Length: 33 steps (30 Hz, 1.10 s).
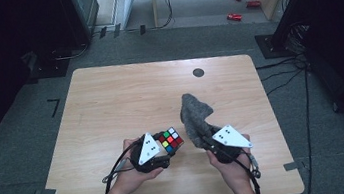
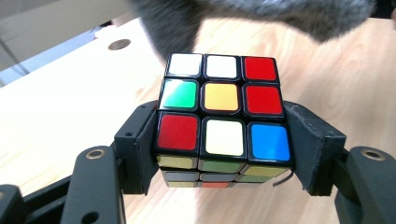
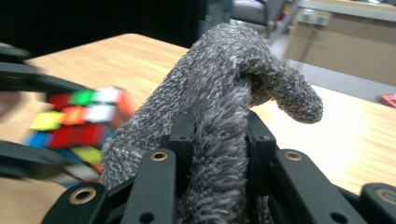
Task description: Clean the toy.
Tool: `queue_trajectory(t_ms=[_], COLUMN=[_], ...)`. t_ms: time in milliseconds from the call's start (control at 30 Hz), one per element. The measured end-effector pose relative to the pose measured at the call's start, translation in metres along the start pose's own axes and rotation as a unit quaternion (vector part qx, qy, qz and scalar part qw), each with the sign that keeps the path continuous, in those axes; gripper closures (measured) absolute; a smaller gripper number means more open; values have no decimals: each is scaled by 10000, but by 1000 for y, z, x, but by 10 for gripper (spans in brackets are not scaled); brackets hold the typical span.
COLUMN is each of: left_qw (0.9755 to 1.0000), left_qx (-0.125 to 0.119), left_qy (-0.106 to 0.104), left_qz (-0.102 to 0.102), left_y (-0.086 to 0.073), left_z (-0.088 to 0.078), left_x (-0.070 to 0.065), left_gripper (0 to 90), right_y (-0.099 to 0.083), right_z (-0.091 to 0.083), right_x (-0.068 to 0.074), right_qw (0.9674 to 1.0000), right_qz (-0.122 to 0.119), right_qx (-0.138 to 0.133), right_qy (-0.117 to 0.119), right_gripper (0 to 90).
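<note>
My forearms are bare, no sleeves or gloves. Left gripper [image 1: 159, 151]: black body, grey three-cornered plate on top w/ small dark dots, black cable trailing back along my arm. Right gripper [image 1: 211, 140]: same build, same dotted grey plate, dark cable w/ a small metal fitting near my wrist. Close up, both have matte black jaws, flat link bars w/ brass-ringed pivot holes, boxy black pads [image 2: 137, 142] w/ small screw holes.

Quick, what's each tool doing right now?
Left tool: closed on the puzzle cube.
Right tool: closed on the fuzzy grey cloth.
</note>
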<state>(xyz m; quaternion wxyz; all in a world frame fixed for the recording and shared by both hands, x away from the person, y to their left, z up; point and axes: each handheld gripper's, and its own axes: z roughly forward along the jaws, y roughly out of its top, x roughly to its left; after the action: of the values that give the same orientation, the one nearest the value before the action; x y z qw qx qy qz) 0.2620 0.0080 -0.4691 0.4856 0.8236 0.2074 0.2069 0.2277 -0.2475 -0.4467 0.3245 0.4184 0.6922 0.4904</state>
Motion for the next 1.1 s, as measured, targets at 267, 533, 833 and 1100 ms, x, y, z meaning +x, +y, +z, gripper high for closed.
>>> queue_trajectory(t_ms=[267,533,833,1100], left_qw=[9993,9982,9940,9888], left_qx=[91,174,390,546], left_qy=[262,405,689,899], left_qz=[-262,-404,-754,-1056], left_y=[-3,-6,-14,-18], left_z=[3,5,11,19], left_x=[9,15,27,37], left_gripper=[352,352,352,352], right_y=[-33,-54,-65,-60], right_z=[17,29,37,32], right_x=[-42,-50,-49,-44], right_qw=[9943,9893,9852,9867], right_qz=[790,789,286,286], right_qx=[682,1148,1521,1485], right_qy=[-220,-432,-735,-603], right_gripper=[711,710,696,129])
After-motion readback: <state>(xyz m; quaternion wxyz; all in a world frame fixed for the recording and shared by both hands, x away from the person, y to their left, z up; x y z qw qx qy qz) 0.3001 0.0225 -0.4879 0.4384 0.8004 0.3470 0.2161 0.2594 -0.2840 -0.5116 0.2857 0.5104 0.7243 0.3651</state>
